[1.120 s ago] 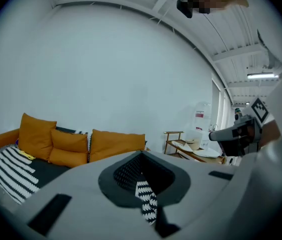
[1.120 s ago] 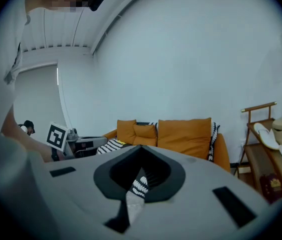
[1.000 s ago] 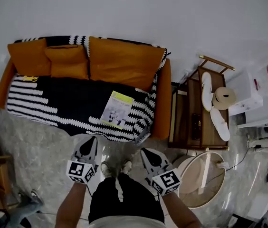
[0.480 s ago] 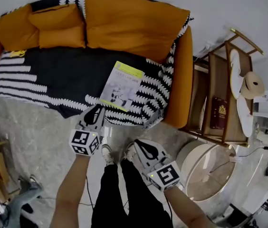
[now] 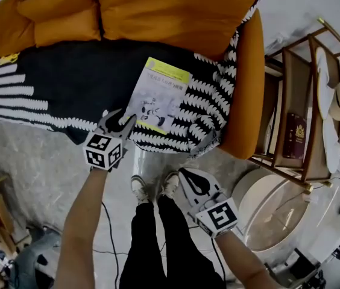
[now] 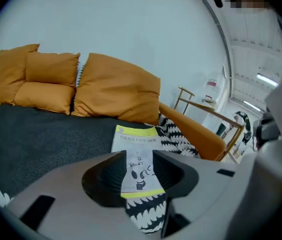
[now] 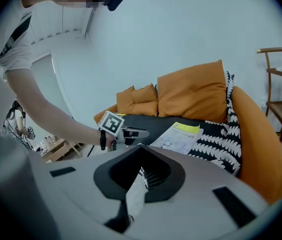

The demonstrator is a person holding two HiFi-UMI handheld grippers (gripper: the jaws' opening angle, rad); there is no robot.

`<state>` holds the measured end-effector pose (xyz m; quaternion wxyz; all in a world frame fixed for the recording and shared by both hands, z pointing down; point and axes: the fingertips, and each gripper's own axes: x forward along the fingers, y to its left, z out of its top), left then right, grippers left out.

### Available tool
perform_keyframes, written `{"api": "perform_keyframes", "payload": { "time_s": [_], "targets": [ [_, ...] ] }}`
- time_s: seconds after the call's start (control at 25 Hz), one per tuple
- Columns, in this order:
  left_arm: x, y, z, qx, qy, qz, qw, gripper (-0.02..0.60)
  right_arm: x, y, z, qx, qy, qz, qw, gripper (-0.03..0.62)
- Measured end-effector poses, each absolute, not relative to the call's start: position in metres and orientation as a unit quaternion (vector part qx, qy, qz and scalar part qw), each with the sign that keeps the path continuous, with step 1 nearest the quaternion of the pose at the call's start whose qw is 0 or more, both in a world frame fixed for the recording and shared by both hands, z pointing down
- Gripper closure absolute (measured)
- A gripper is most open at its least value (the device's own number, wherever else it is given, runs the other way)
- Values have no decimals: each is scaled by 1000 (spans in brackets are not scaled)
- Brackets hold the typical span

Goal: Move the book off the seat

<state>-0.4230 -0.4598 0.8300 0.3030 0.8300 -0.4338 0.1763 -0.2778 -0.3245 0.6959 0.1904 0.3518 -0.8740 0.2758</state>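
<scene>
A thin book (image 5: 160, 95) with a yellow-banded white cover lies flat on the sofa seat, on a black and white blanket (image 5: 37, 101). My left gripper (image 5: 120, 123) hovers at the seat's front edge by the book's near left corner. Its jaws are opening and nothing is between them. In the left gripper view the book (image 6: 135, 136) lies just beyond the left gripper (image 6: 139, 165). My right gripper (image 5: 189, 177) hangs low beside the person's legs, off the sofa, its fingertips meeting in a point. The right gripper view shows the book (image 7: 181, 134) farther off.
The orange sofa (image 5: 245, 101) has orange cushions (image 5: 170, 11) along its back. A wooden rack (image 5: 296, 125) with a dark book and white items stands to the right, with a round white stand (image 5: 272, 212) in front of it. The person's shoes (image 5: 140, 188) stand on the marble floor.
The head view has closed in on the sofa. My left gripper has reached forward to the book's near corner and its jaws have parted. The right gripper stayed low by the legs.
</scene>
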Motion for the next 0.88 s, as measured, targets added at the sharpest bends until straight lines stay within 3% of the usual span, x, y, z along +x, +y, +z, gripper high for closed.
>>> {"api": "perform_keyframes", "payload": {
  "time_s": [0.52,0.88],
  "targets": [
    [-412,-500,931,831,-357,264,336,374,-297,-343,725,347,-878,279,175,572],
    [-421,-506,937,824,-388,251,328,402,-270,-342,733,356,-873,267,197,572]
  ]
}}
